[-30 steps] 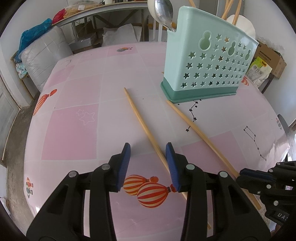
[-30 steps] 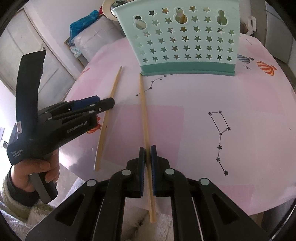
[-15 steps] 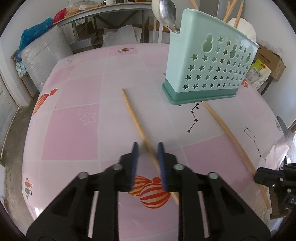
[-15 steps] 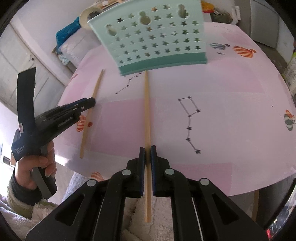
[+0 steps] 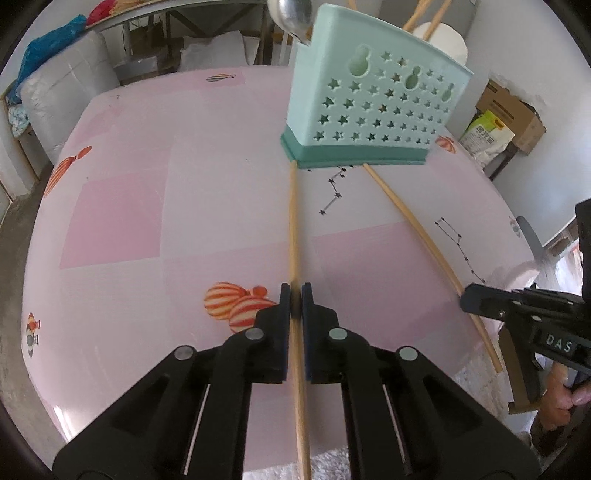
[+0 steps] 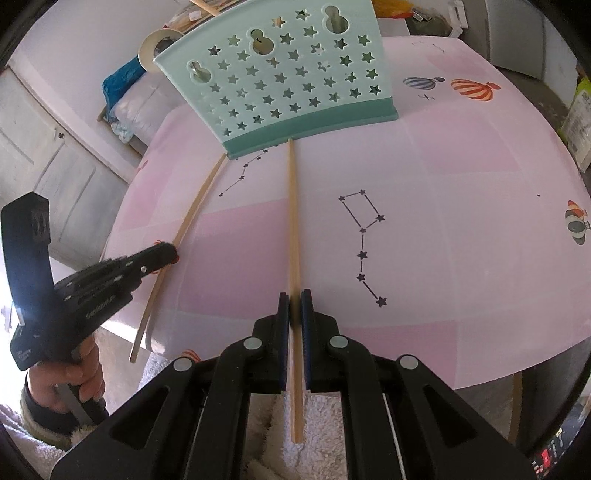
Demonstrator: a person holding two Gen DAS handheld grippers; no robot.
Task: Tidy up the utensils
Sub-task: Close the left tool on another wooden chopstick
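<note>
A mint-green utensil holder (image 5: pixel 369 107) with star holes stands on the pink table (image 5: pixel 147 221); it shows in the right wrist view too (image 6: pixel 291 81). A spoon (image 5: pixel 291 14) and several wooden chopsticks stand in it. My left gripper (image 5: pixel 294 295) is shut on a wooden chopstick (image 5: pixel 293 221) whose far tip reaches the holder's base. My right gripper (image 6: pixel 294 301) is shut on a second wooden chopstick (image 6: pixel 293 221), which also points at the holder's base. Each view shows the other gripper and its chopstick off to the side: the second chopstick (image 5: pixel 417 229) and the first (image 6: pixel 188 218).
The table's near edge lies just under both grippers. Behind the table are wrapped bundles (image 5: pixel 55 99), a shelf (image 5: pixel 177 11), cardboard boxes (image 5: pixel 513 114) and a white door (image 6: pixel 48 155). A white fleece sleeve (image 6: pixel 277 421) lies below the right gripper.
My left gripper has closed on the left chopstick and swung it until it points at the holder. My right gripper has kept its chopstick and turned it, so the holder looks tilted.
</note>
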